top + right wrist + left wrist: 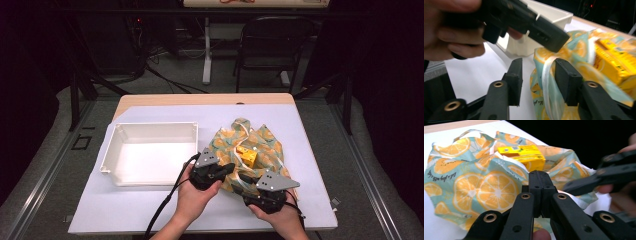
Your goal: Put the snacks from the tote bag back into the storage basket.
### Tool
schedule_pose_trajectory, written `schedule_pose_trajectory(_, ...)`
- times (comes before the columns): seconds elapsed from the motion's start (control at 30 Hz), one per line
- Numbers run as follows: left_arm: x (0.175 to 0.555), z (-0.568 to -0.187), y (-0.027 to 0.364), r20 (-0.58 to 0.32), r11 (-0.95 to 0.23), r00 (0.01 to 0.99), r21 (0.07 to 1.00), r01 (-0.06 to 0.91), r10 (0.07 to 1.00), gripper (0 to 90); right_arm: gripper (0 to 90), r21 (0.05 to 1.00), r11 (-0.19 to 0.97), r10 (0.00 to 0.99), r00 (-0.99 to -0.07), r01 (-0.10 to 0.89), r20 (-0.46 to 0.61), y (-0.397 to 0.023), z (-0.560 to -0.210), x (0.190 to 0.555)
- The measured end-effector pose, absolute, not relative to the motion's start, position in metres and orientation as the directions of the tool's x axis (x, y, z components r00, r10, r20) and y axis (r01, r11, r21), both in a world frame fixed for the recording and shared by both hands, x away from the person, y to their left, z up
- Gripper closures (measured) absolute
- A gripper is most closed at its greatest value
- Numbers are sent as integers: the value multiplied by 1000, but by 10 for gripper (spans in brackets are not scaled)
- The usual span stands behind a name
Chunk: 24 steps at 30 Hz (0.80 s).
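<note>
left of the orange-print bag (pixel 250 150) sits the white bin (pixel 150 152) on the surface (pixel 310 165). my left hand-held gripper (pixel 227 169) is at the bag's near left edge, jaws closed together; whether fabric is pinched i cannot tell. the yellow carton (pixel 247 157) lies in the bag's mouth, just beyond that gripper, its long axis running away from me. at the bag's near right, my right hand-held gripper (pixel 537 75) stands part open, the white handle loop (pixel 546 82) between its jaws, unpressed. the left is nearer the carton.
</note>
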<state>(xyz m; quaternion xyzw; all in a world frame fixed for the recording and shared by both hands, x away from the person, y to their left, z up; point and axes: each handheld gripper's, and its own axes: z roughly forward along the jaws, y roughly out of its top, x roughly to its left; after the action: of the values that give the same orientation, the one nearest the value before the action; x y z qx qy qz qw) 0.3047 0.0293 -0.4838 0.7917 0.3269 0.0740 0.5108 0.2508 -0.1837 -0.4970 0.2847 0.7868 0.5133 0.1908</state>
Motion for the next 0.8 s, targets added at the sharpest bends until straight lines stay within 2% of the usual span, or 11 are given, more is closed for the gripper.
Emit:
schedule_pose_trajectory(0.2,307,-492,36,-223,-266,758,845,464,613,900,533,943,261,618,-786,204,-1,-200,-480,246)
schedule_pose_trajectory(0.4,307,-503,41,-223,-274,741,831,484,633,900,520,962,183,629,-776,203,44,-222,-469,248)
schedule_pose_trajectory(0.5,305,-509,42,-215,-300,743,817,493,634,900,520,963,149,680,-730,223,65,-232,-469,253)
schedule_pose_trajectory(0.67,299,-522,42,-206,-329,736,795,510,644,900,489,953,95,809,-580,289,96,-247,-477,267)
schedule_pose_trajectory(0.8,295,-534,42,-200,-349,729,776,526,654,900,454,939,67,852,-509,338,123,-253,-485,278)
